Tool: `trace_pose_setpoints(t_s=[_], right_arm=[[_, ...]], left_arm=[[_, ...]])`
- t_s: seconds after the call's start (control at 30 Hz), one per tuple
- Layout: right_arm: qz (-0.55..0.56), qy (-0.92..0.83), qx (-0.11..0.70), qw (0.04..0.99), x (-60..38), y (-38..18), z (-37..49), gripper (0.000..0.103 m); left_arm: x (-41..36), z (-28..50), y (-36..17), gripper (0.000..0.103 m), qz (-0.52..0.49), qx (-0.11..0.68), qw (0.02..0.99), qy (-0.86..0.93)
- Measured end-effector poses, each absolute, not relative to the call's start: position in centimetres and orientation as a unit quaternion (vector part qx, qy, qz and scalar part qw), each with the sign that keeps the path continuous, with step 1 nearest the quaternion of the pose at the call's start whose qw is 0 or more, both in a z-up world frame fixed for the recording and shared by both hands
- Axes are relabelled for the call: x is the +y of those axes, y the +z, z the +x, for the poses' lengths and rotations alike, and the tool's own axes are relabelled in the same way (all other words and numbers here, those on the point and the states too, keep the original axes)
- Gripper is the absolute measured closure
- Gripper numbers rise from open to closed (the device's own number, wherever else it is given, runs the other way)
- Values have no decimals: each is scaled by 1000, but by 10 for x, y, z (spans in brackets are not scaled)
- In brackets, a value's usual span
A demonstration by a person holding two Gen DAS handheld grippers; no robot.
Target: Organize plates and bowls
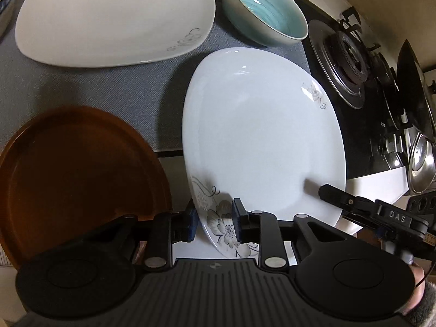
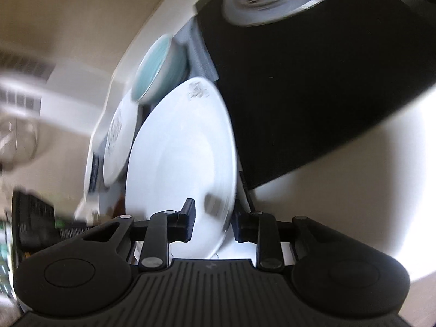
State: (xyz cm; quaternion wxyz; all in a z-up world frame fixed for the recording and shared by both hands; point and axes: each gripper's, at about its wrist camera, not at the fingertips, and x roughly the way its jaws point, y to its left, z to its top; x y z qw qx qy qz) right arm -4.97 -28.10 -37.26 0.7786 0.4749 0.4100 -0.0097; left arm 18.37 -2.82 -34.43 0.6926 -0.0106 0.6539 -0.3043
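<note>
Both grippers sit closest, each clamped on the near rim of one white flowered plate (image 1: 261, 136). Beneath it lies a grey mat (image 1: 114, 87) on a pale counter, with a black gas hob (image 1: 351, 62) along the right side. On the mat rest a second white plate (image 1: 114, 19), a brown plate (image 1: 76, 169) (partly shadowed) and a teal-lined bowl (image 1: 265, 13). Narrowly parted, the left gripper (image 1: 214, 219) pinches the plate's flowered edge, angled steeply downward. At the rim's other end, the right gripper (image 2: 212, 218) pinches it too, one finger (image 1: 331, 192) lying over the plate.
</note>
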Motion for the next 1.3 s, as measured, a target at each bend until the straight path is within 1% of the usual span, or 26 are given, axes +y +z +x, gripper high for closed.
trace_pose_setpoints(t_s=[0.03, 0.07, 0.23, 0.3, 0.5, 0.63, 0.8, 0.93, 1.2, 1.3], right_arm=[[456, -18, 410, 790, -276, -368, -50, 84], [435, -24, 410, 801, -272, -364, -50, 84], [392, -29, 392, 832, -255, -342, -56, 85], [384, -23, 378, 842, -255, -333, -59, 84], [361, -27, 383, 850, -250, -326, -62, 83], [389, -23, 379, 840, -254, -325, -70, 82], [397, -19, 379, 836, -257, -330, -74, 82], [402, -20, 377, 834, -257, -331, -74, 82], [408, -20, 398, 822, -261, -346, -69, 85], [402, -19, 396, 825, -258, -340, -70, 85]], left_arm=[[-27, 183, -343, 75, -14, 654, 693, -301], [-26, 182, -342, 75, -16, 654, 695, -298], [-25, 178, -326, 75, -16, 633, 717, -292], [-21, 181, -322, 76, -28, 638, 712, -291], [-16, 179, -328, 76, -48, 651, 699, -291], [-13, 177, -322, 77, -44, 647, 699, -301], [-12, 177, -319, 77, -44, 644, 700, -307], [-10, 176, -319, 80, -40, 640, 703, -307], [-6, 177, -326, 83, -46, 649, 697, -304], [-7, 174, -318, 83, -41, 638, 705, -308]])
